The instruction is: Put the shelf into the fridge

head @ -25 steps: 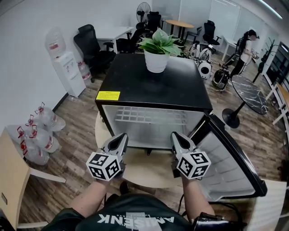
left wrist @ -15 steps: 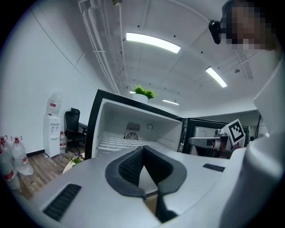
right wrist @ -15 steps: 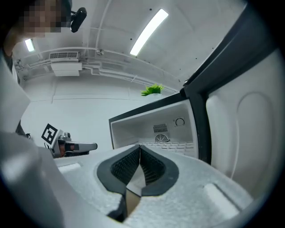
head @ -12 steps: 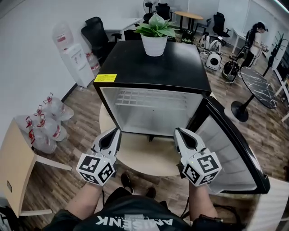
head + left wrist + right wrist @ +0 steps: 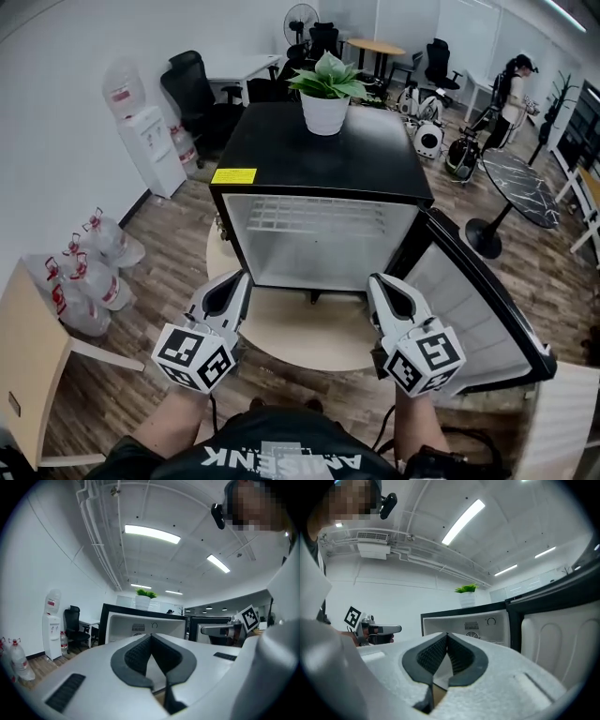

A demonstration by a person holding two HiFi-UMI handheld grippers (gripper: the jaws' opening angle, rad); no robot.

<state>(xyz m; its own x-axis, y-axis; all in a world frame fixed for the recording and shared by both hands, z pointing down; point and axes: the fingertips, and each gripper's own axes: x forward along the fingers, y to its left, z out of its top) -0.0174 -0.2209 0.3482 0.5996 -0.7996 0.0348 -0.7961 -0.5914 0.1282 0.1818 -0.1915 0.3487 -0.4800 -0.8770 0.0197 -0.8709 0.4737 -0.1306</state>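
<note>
White and level, the left gripper [image 5: 241, 276] and right gripper [image 5: 378, 279] sit before the fridge [image 5: 319, 155], each with its jaws pressed together on nothing. Bare round table [image 5: 300, 328] lies between them and the fridge's front edge. The door [image 5: 473, 314] stands swung wide to the right. The shelf [image 5: 314, 214], a pale wire grid, sits high inside the fridge, spanning wall to wall.

An open-plan office.
Black swivel chairs [image 5: 192, 89] stand at a white desk [image 5: 239, 66], a water cooler [image 5: 141, 141] against the wall with spare bottles [image 5: 89, 272] on the wood floor, and strip lights [image 5: 152, 533] overhead.
</note>
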